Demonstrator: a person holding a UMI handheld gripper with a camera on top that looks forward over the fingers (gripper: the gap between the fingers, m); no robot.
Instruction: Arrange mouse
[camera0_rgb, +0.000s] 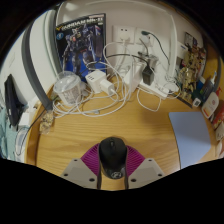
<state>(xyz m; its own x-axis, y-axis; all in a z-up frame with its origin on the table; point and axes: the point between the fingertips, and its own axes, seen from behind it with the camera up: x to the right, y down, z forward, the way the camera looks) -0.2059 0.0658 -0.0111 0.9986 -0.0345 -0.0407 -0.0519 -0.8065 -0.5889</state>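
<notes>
The gripper (112, 176) sits low over a wooden desk (110, 130), its two fingers spread apart with the magenta pads (91, 158) facing inward; between them stands a black mouse (112, 152), dark and rounded, resting on the desk with its front end toward the back of the desk; whether the pads actually press against its sides cannot be told, since the mouse fills most of the gap and the contact lines are hidden by its own bulk; just beyond the mouse the wood is bare; further on, toward the wall, lies a tangle of white cables (120, 92) with a white charger block (97, 80) among them; beside that, to the left, stands a clear plastic container (67, 90); behind these a blue box with a robot figure printed on it (82, 45) leans upright against the wall; a wall socket (121, 38) shows next to it, with a dark plug and cord (147, 72) hanging below; on the right part of the desk lies a pale blue flat pad (191, 135), well apart from the mouse; past it, at the far right, small bottles and boxes (196, 80) crowd together, too small to name; a dark strap (38, 85) curves down at the left side.
</notes>
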